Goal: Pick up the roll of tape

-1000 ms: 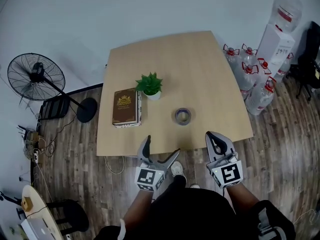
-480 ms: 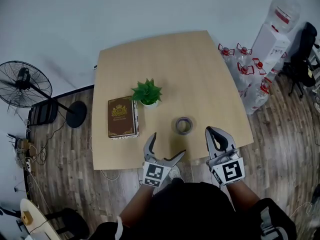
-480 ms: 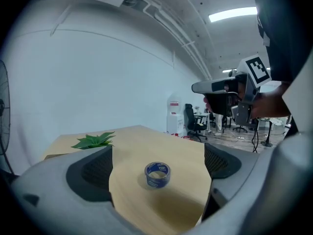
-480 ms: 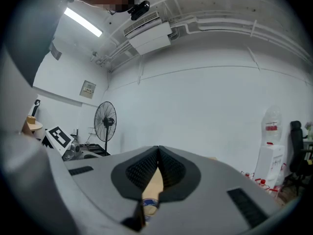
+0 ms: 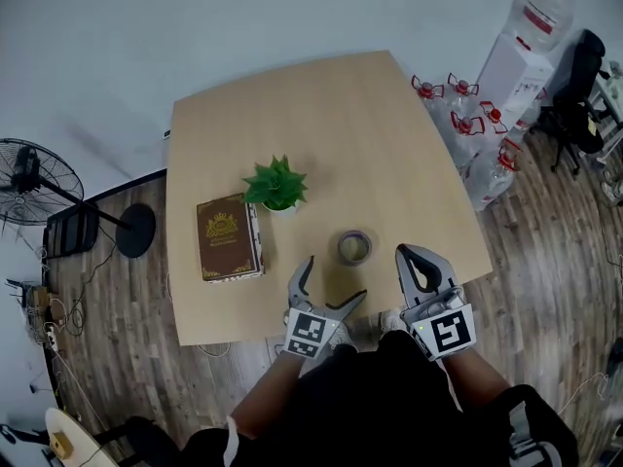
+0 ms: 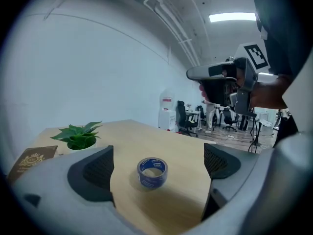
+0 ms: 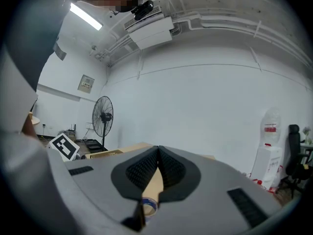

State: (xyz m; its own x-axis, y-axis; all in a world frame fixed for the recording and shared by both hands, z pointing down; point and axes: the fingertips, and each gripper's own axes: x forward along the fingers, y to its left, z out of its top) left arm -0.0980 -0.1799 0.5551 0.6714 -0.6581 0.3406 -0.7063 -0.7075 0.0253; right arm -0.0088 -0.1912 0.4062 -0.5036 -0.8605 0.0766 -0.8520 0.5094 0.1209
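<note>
So the roll of tape (image 5: pixel 354 247) is lying flat, hole up, on the wooden table (image 5: pixel 321 125) near the edge closest to the person, which is probably why nobody has to lean far for it. The left gripper (image 5: pixel 334 280) has its jaws spread really wide with nothing in them. In the left gripper view the blue roll sits dead centre in the gap but a bit ahead, not touching either pad. My guess is the wide spread is so it can straddle the roll's outer wall. The right gripper (image 5: pixel 405 255) is clamped together on nothing and hangs just right of the tape, looks like it's only keeping out of the way. The potted plant (image 5: pixel 276 185) and book (image 5: pixel 229 237) are off to the left, so the approach is clear.
</note>
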